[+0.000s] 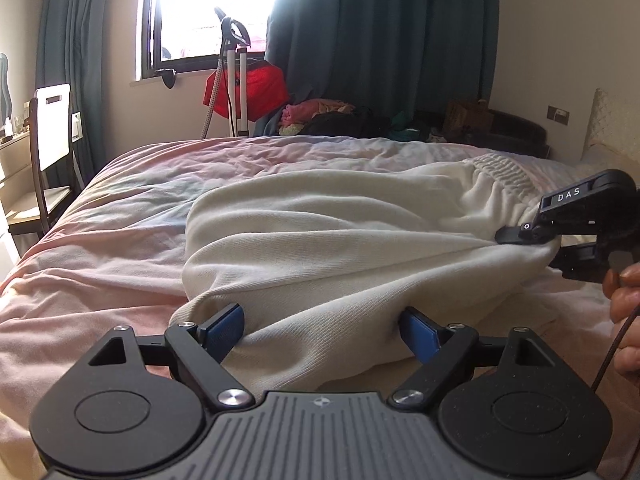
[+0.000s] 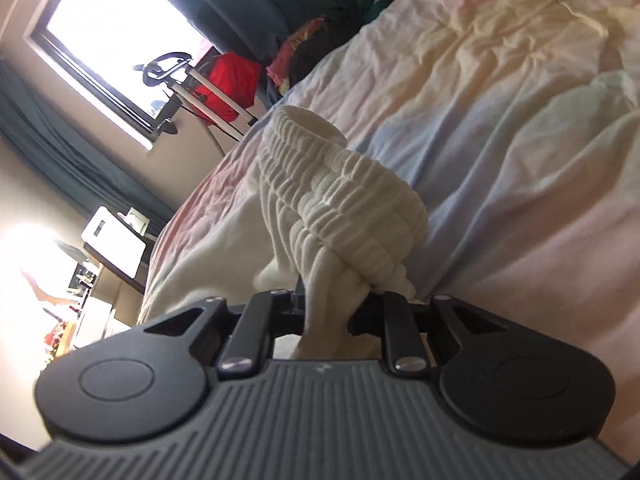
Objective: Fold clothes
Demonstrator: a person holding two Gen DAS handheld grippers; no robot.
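Observation:
A cream-white garment (image 1: 328,236) with a ribbed elastic waistband (image 1: 500,172) lies rumpled on the bed. My left gripper (image 1: 322,332) is open, its blue-padded fingers (image 1: 224,330) spread on either side of the garment's near edge. My right gripper (image 1: 532,240) is at the right, shut on the garment near the waistband. In the right wrist view that gripper (image 2: 326,308) is shut on a bunched fold of the garment (image 2: 324,308), with the ribbed waistband (image 2: 344,192) standing up just beyond it.
The bed (image 1: 120,220) has a wrinkled pale pink and blue cover. A chair (image 1: 48,152) stands left of the bed. A garment steamer (image 1: 234,76), a red bag (image 1: 256,88) and piled clothes (image 1: 320,114) stand behind it under the window. A hand (image 1: 626,304) is at the right edge.

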